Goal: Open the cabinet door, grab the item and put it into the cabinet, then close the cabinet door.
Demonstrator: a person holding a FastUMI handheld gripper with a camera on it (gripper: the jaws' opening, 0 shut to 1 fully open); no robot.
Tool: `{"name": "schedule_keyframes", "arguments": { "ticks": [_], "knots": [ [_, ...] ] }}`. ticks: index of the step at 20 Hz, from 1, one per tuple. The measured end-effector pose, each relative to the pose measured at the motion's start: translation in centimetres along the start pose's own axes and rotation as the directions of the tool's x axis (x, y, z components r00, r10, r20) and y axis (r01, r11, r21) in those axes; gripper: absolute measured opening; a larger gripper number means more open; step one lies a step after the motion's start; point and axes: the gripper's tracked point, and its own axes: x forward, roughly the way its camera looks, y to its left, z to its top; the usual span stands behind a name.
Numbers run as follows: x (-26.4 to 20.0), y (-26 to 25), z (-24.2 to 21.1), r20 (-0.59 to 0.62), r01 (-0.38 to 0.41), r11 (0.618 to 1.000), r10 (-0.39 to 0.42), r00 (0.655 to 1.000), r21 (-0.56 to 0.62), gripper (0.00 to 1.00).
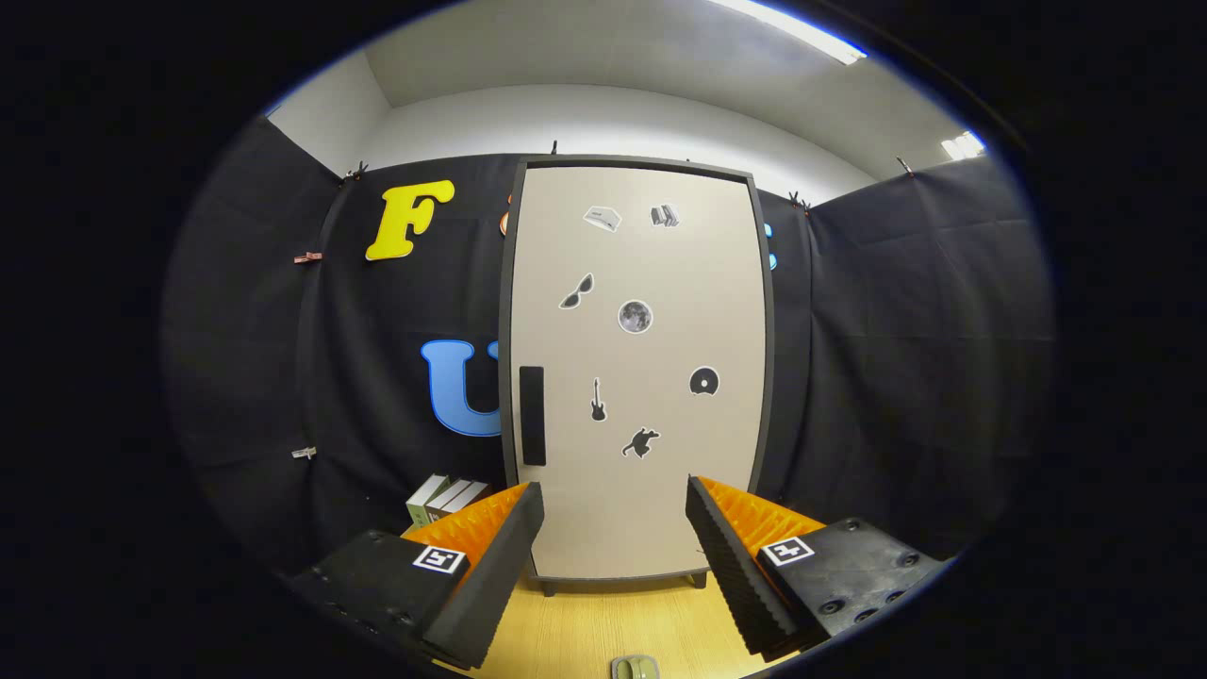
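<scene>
The cabinet stands upright on the wooden table, straight ahead of the gripper, whose fingers are spread wide and hold nothing. Its door is closed. The dark vertical handle sits near the door's left edge, so the hinges are probably on the right; that slim bar looks rigid and is the sensible place to grip, and the door likely swings lightly. Small stickers dot the door. A small greenish item lies on the table in front of the cabinet, below the fingers, cut off so its shape and softness are unclear. A few boxes left of the cabinet are partly hidden behind the left finger.
</scene>
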Motion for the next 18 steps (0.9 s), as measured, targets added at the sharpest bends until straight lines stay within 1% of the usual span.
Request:
{"name": "schedule_keyframes", "arguments": {
  "ticks": [6, 9, 11, 15, 18],
  "knots": [
    [0.2, 2.4, -0.5, -0.008, -0.028, 1.0, 0.028, 1.0, 0.01, 0.97],
    [1.2, 3.3, -0.6, -0.007, -0.047, 0.999, 0.047, 0.999, 0.009, 0.98],
    [2.3, 3.9, -0.4, 0.006, -0.071, 0.997, 0.07, 0.997, 0.008, 0.98],
    [5.3, 3.9, -0.6, 0.006, -0.09, 0.996, 0.09, 0.996, -0.003, 0.97],
    [8.2, 5.0, -0.7, 0.006, -0.131, 0.991, 0.131, 0.991, 0.019, 0.97]
  ]
}}
